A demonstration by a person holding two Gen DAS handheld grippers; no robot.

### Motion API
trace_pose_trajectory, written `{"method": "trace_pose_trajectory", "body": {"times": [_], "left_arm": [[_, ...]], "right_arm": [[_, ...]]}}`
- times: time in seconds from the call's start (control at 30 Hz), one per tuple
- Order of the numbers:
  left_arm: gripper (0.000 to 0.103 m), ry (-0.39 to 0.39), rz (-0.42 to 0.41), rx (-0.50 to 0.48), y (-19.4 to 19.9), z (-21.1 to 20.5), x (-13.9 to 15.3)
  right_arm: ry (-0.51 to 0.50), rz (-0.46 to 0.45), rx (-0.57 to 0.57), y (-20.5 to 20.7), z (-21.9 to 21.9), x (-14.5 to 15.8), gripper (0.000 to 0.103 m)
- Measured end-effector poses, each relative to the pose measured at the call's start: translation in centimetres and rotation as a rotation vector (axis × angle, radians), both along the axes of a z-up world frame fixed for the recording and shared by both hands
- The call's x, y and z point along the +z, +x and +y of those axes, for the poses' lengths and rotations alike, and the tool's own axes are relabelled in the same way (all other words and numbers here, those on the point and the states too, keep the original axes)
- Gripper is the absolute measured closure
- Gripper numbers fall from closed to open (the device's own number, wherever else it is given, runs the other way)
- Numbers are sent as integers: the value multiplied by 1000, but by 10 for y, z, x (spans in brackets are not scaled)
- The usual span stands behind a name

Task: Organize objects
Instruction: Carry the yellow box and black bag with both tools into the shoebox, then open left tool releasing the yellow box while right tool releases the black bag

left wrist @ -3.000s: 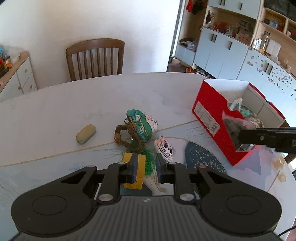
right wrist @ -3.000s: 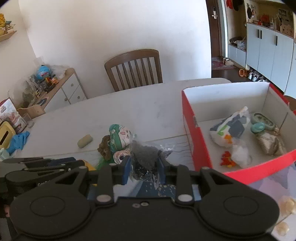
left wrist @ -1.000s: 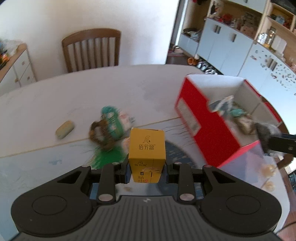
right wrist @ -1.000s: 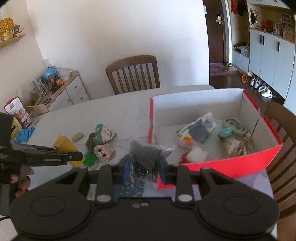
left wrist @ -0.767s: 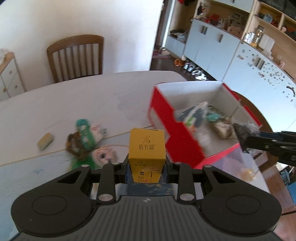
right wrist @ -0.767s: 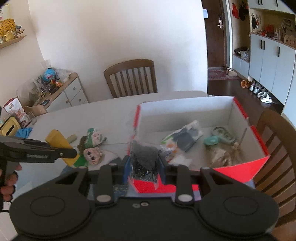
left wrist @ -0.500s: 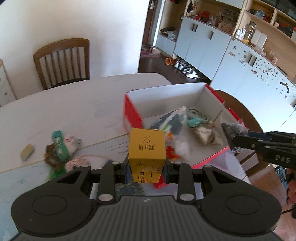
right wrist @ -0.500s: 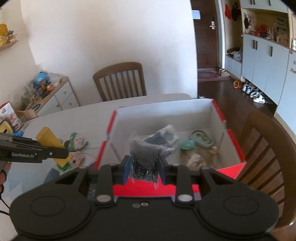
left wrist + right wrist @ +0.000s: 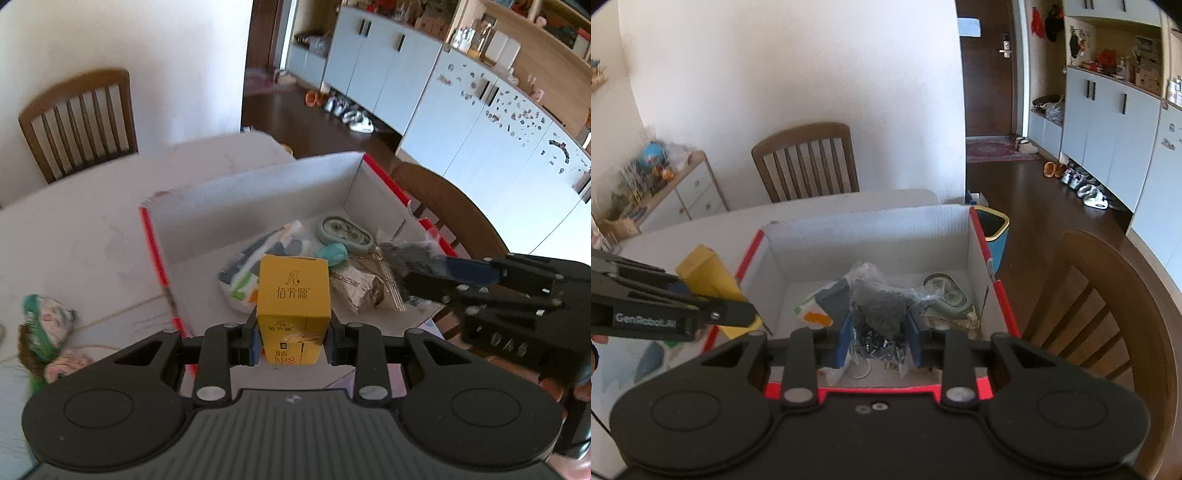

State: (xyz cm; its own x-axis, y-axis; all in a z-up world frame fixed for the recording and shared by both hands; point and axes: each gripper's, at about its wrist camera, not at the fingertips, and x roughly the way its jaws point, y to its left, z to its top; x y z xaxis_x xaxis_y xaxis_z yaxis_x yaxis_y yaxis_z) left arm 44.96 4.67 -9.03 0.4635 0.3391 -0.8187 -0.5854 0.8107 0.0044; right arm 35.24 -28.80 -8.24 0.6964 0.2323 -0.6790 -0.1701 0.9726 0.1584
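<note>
Both grippers have swung from the table to above the red box [image 9: 982, 236]. Left gripper [image 9: 291, 345] is clamped on a yellow carton [image 9: 293, 295]; right gripper [image 9: 877, 341] pinches a dark bag [image 9: 882, 314]. Both loads hang over the box, ready for dropping: next comes lowering and letting go. Packets [image 9: 362, 286] crowd the floor at 12 o'clock; dolls [image 9: 44, 325] wait at 9 o'clock.

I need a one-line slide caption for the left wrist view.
Left gripper holds a yellow carton over the red box.
</note>
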Motion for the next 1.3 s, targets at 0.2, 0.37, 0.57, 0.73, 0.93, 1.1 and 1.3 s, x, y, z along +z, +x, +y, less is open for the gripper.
{"method": "trace_pose_trajectory", "body": {"times": [0.2, 0.37, 0.57, 0.73, 0.93, 1.1, 1.3], "left_arm": [[73, -35, 61, 20, 28, 13, -20], [73, -56, 114, 44, 44, 25, -37], [73, -61, 166, 49, 58, 33, -52], [73, -68, 182, 55, 66, 39, -59], [72, -56, 201, 55, 77, 42, -64], [72, -47, 200, 59, 80, 46, -71], [72, -51, 192, 63, 78, 48, -74]], "right_arm": [[-45, 40, 54, 15, 1, -19, 73], [-66, 76, 101, 25, 3, -33, 73], [-94, 103, 166, 37, 12, -47, 73], [-119, 119, 193, 43, 16, -56, 73], [-107, 134, 202, 49, 14, -61, 72], [-79, 137, 207, 51, 7, -57, 68], [-43, 120, 195, 43, -3, -47, 59]]}}
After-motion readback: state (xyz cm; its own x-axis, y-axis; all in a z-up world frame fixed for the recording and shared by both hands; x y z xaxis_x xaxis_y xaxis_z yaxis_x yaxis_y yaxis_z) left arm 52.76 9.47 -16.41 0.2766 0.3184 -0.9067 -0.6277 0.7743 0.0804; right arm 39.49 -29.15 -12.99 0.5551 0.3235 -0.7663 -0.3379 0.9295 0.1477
